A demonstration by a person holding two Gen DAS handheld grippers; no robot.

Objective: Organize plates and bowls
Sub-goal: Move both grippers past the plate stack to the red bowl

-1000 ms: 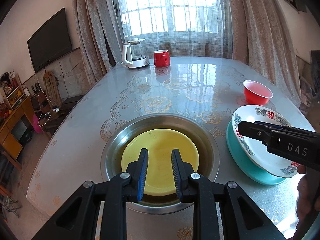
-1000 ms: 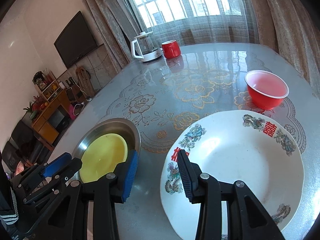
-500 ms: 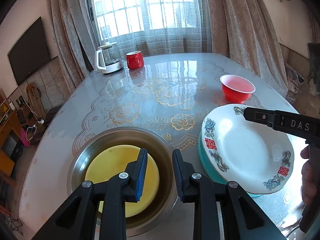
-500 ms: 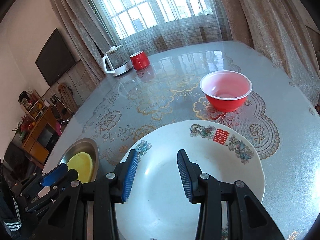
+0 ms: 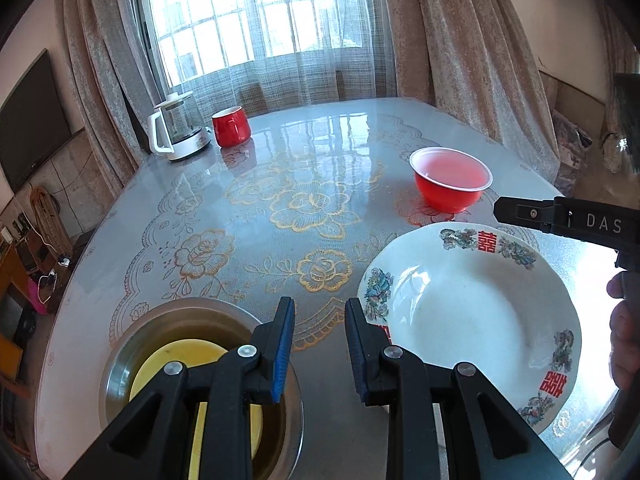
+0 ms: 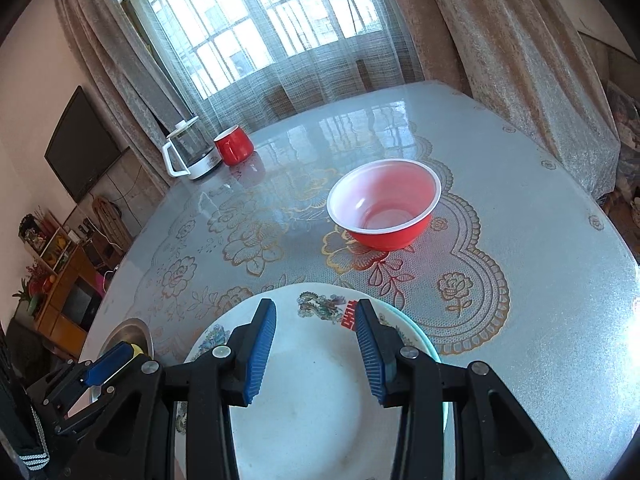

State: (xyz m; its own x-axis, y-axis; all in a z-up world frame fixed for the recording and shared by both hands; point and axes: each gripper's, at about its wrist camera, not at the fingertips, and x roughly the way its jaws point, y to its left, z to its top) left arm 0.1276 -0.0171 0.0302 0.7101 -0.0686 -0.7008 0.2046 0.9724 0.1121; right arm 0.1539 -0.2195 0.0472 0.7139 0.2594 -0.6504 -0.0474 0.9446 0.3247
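Hovering my right gripper over the white patterned plate, jaws parted, gripping nothing. That plate sits on a teal plate near the table's front edge. Red bowl stands just behind, apart, toward the right edge. My left gripper hangs empty, jaws narrowly apart, between the plate and a steel basin holding a yellow plate at the front left.

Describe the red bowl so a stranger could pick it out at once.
On the lace-patterned table, look just beyond the white flowered plate. The red bowl stands there alone, wide and open with a pale pink inside, unlike the red mug, which has a handle and stands beside the kettle.
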